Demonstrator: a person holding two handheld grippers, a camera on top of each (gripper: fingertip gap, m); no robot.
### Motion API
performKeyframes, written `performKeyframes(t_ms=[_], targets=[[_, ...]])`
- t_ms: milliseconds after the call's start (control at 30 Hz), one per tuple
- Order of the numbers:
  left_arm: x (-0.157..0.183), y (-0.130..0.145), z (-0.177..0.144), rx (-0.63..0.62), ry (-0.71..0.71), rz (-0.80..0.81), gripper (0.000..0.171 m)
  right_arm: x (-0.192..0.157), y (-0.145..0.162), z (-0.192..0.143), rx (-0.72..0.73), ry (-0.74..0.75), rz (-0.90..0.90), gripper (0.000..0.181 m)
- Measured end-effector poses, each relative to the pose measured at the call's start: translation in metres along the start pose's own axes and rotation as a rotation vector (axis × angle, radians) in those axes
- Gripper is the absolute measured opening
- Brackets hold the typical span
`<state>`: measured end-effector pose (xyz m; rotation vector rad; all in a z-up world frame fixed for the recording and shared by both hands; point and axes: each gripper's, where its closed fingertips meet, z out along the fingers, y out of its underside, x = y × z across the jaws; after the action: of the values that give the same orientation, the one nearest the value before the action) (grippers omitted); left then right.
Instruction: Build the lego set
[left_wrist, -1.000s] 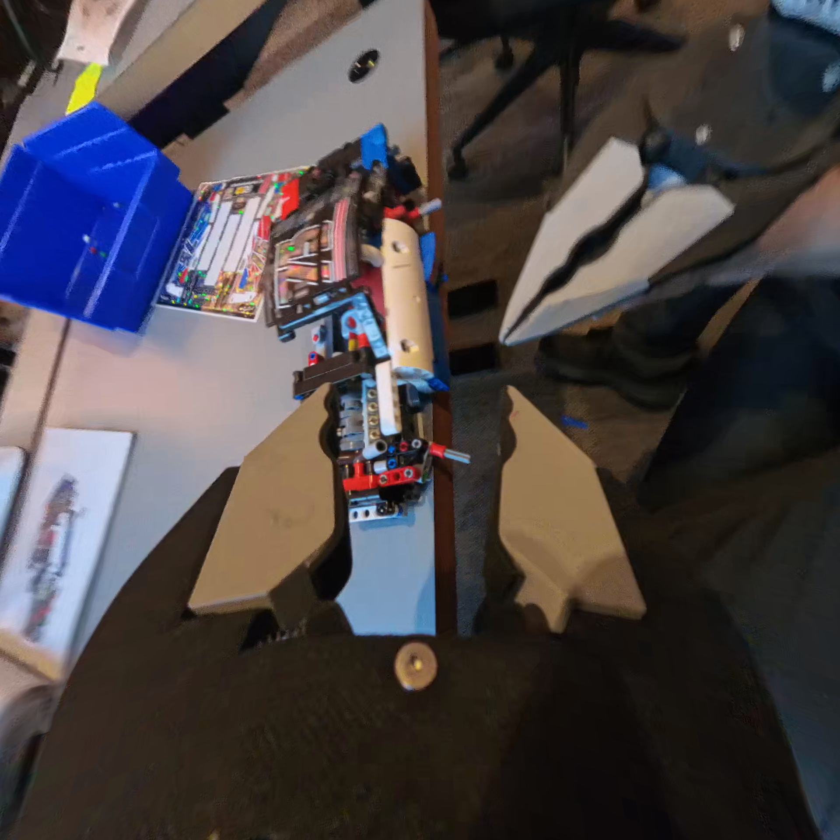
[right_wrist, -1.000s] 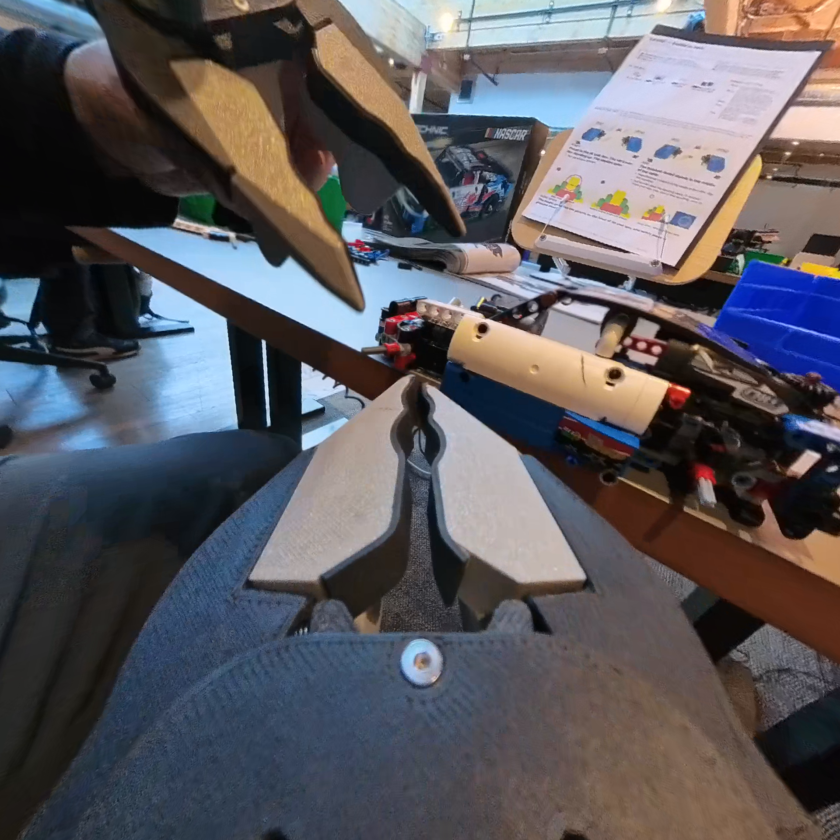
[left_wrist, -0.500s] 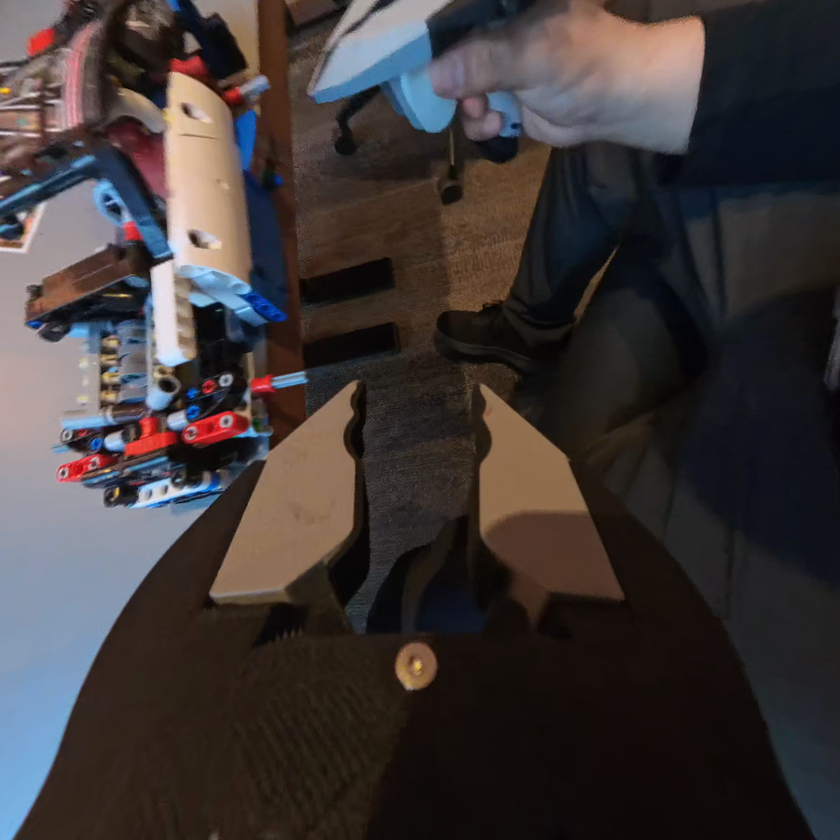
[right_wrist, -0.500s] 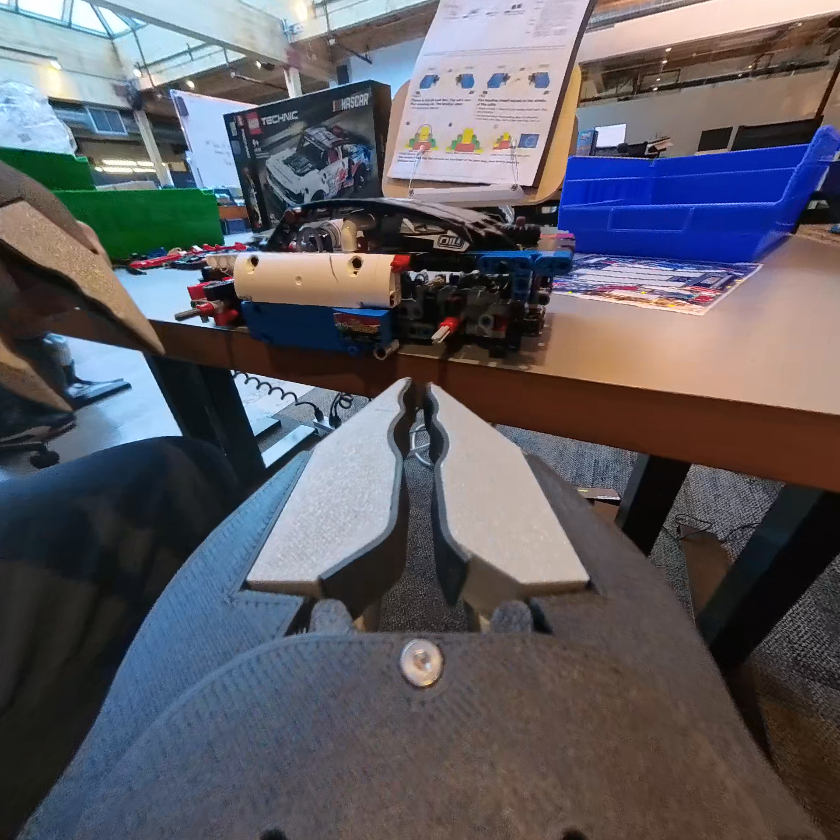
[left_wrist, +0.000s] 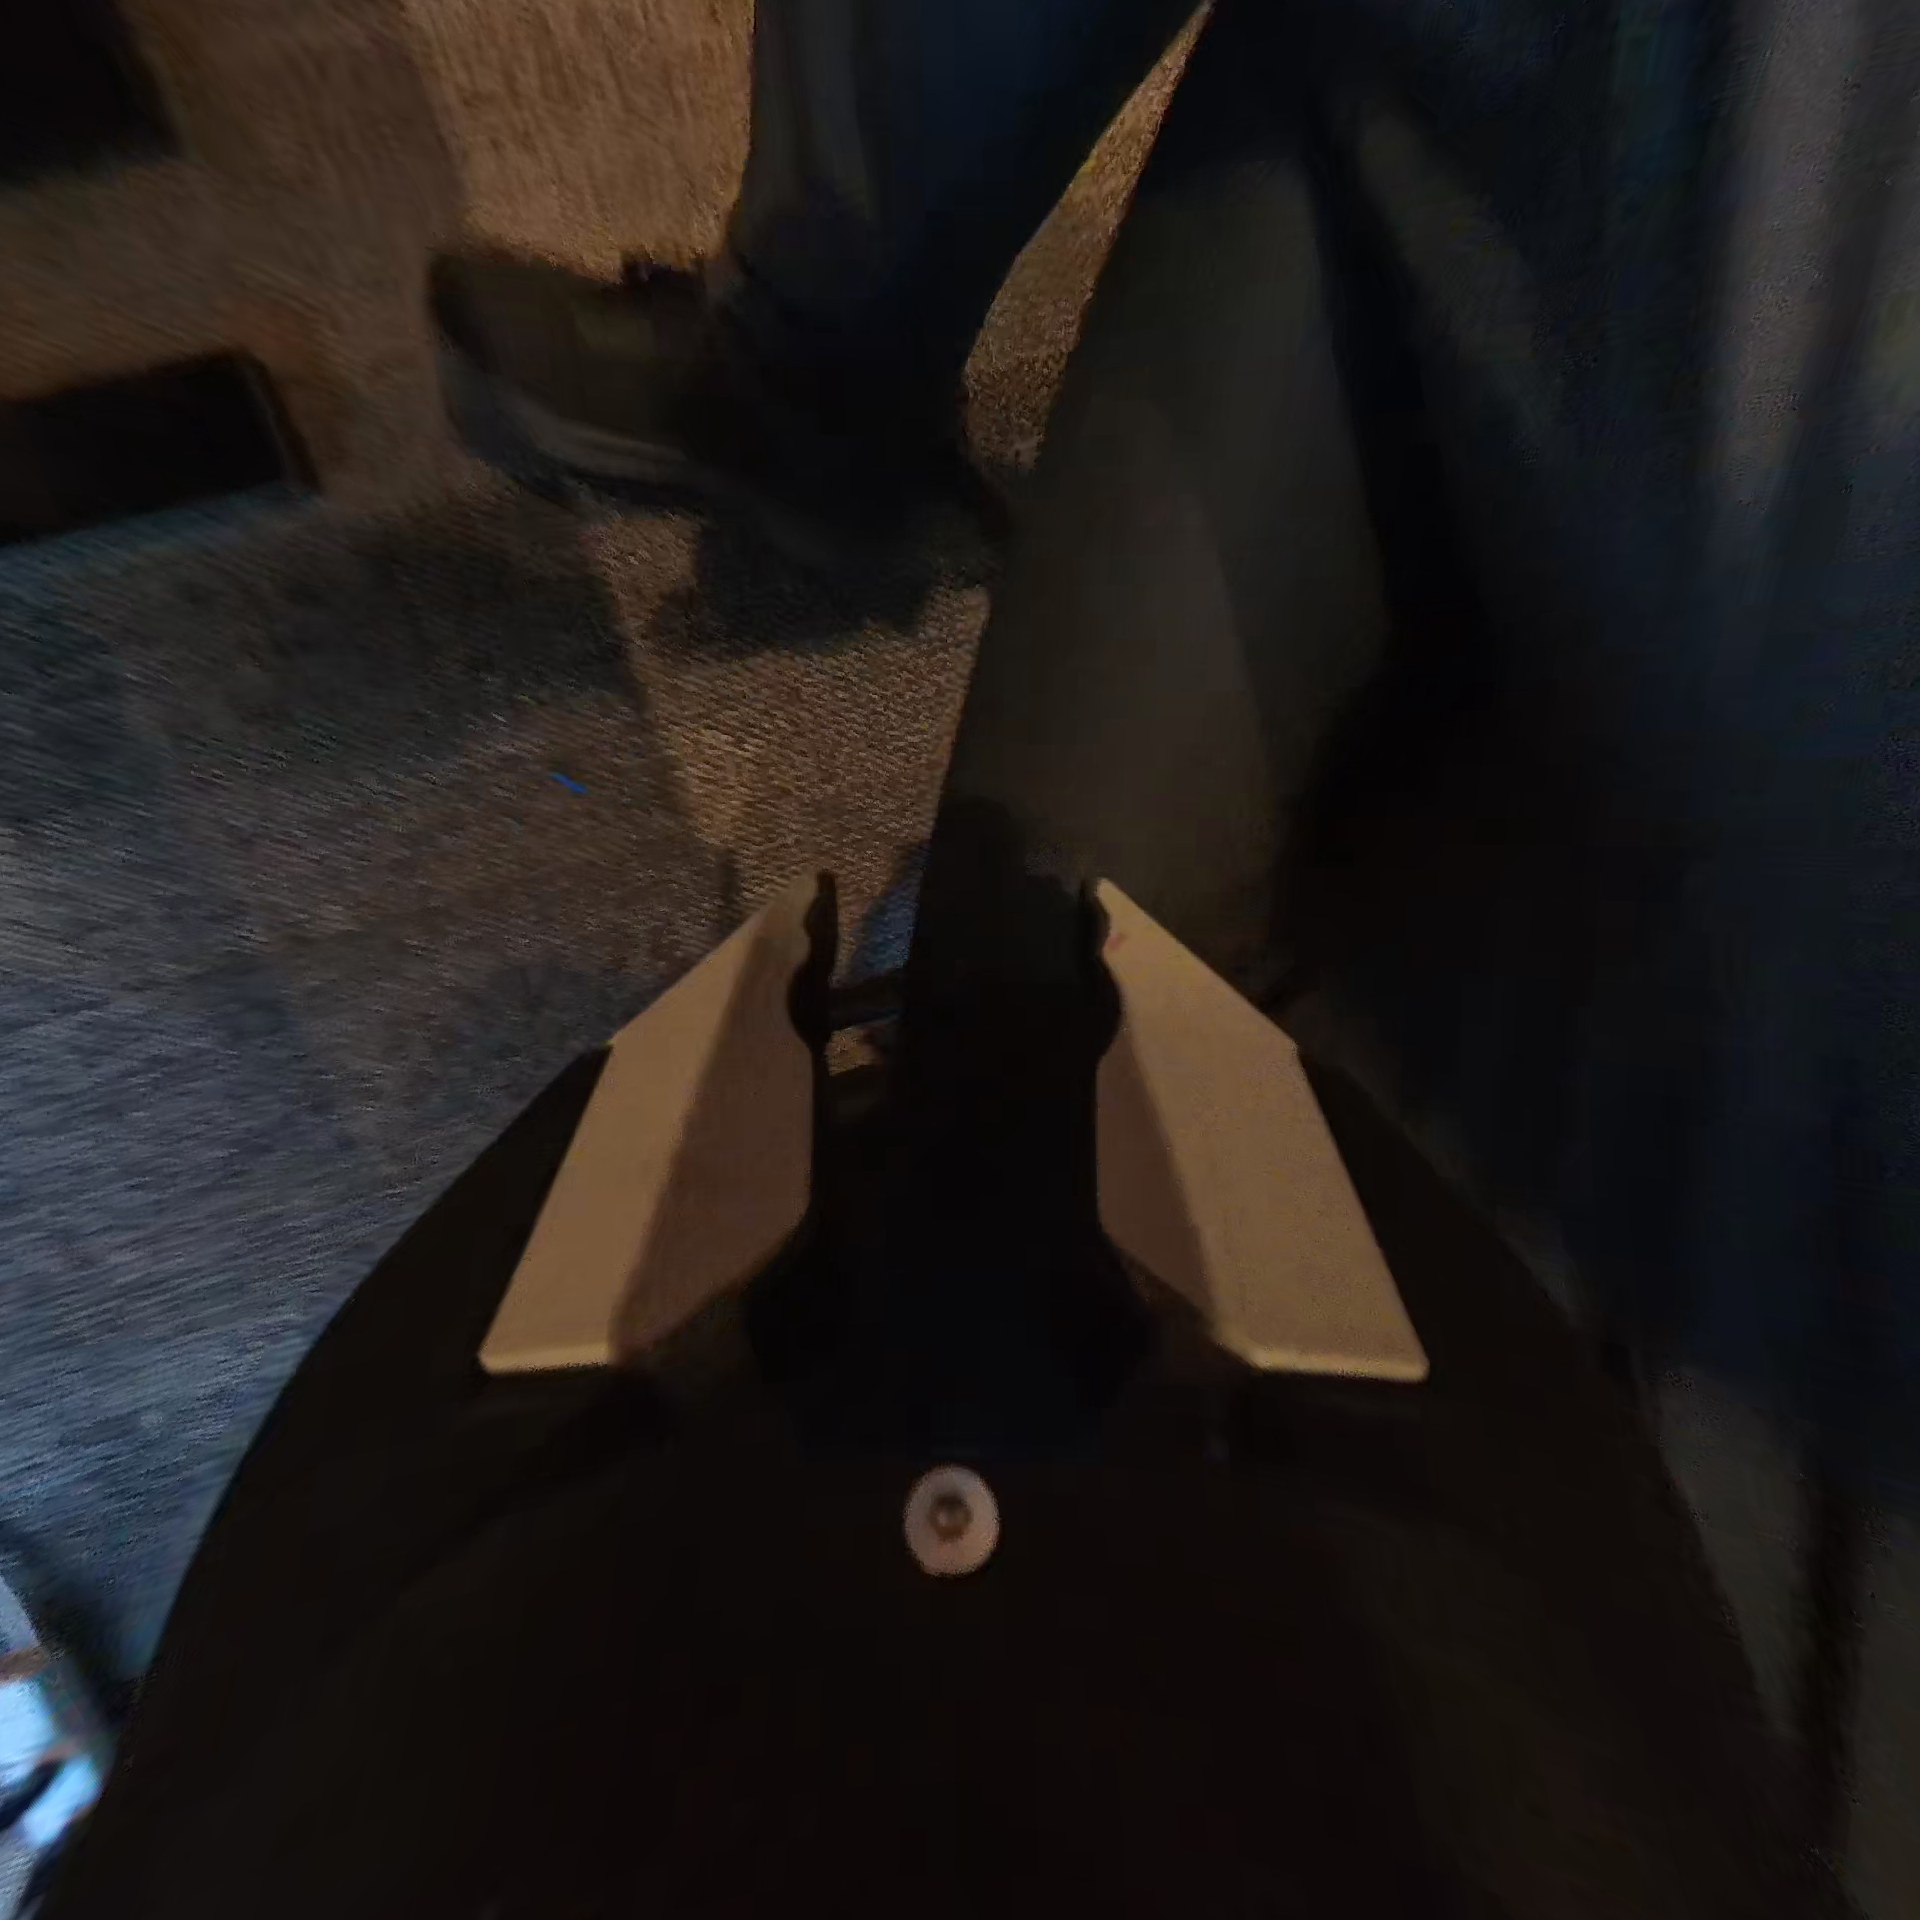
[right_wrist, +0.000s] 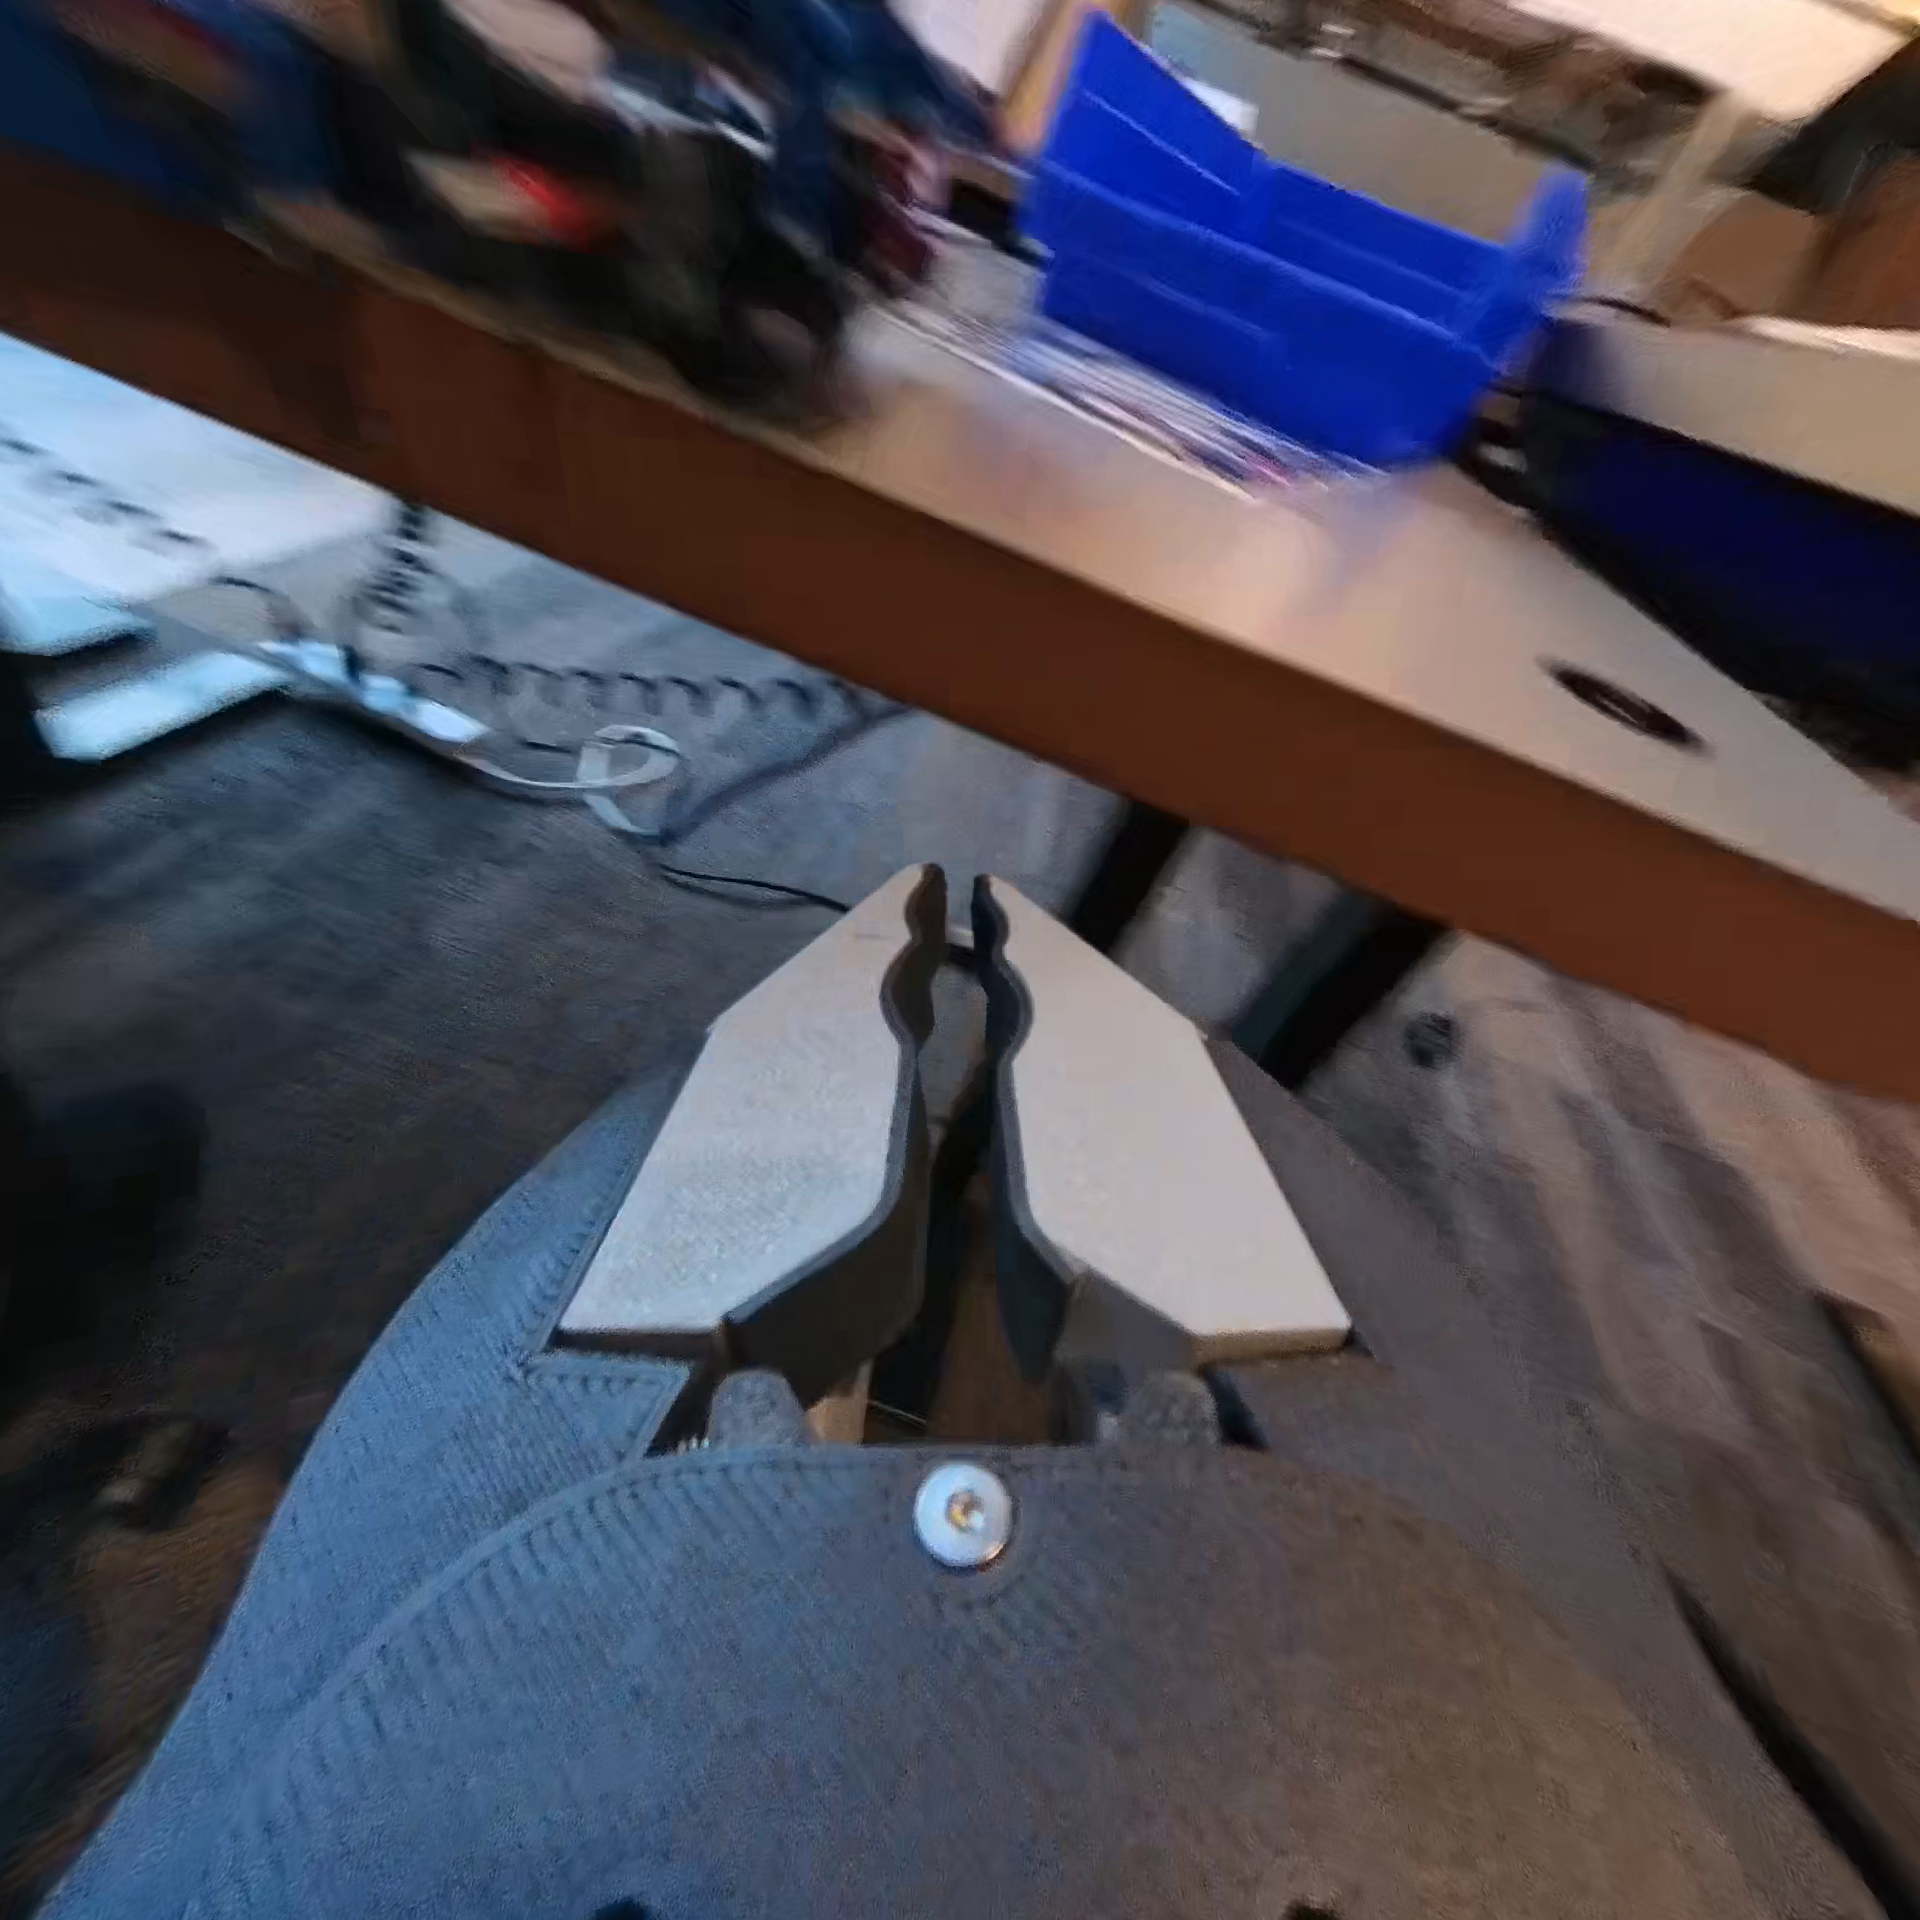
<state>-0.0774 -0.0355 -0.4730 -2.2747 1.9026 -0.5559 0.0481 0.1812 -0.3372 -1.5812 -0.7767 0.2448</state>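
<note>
Was dim and heavily shadowed in the left wrist view, with smeared carpet (left_wrist: 312, 831) and only the left gripper's (left_wrist: 956, 904) pale fingers (left_wrist: 686, 1153) catching light, yet brighter in the right wrist view, though motion-blurred across the far table (right_wrist: 1091, 582) and blue bin (right_wrist: 1299, 281).

The right claw (right_wrist: 958, 896) is hanging below the bench (right_wrist: 1195, 644) edge, over the floor (right_wrist: 312, 987). On the bench, the lego build (right_wrist: 623, 197) is sitting left of the bin (right_wrist: 1288, 281), with a sheet (right_wrist: 1101, 405) lying between them. Cables (right_wrist: 582, 748) are trailing across the floor beneath.
</note>
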Motion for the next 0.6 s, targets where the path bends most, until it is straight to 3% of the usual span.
performKeyframes(t_ms=[67,133,233,300,400,500,600], targets=[[-0.028,0.008,0.051,-0.040,0.007,-0.099,0.042,0.049,0.034,-0.005,-0.023,0.209,-0.012,0.002],[-0.066,0.027,0.108,-0.071,-0.023,-0.217,0.039,0.085,0.090,-0.011,-0.118,0.337,0.042,0.002],[-0.111,0.059,0.188,-0.155,0.003,-0.390,0.043,0.093,0.177,-0.002,-0.312,0.226,0.275,0.003],[-0.145,0.074,0.231,-0.191,-0.023,-0.467,0.043,0.100,0.204,0.012,-0.375,0.172,0.464,0.002],[-0.195,0.098,0.284,-0.160,-0.116,-0.685,0.038,0.119,0.183,0.035,-0.296,0.088,0.763,0.000],[-0.238,0.124,0.319,-0.080,-0.239,-0.837,0.027,0.168,0.151,0.026,-0.192,0.141,0.668,0.000],[-0.259,0.139,0.347,-0.071,-0.263,-0.847,0.023,0.224,0.134,-0.009,-0.091,0.248,0.633,0.000]])
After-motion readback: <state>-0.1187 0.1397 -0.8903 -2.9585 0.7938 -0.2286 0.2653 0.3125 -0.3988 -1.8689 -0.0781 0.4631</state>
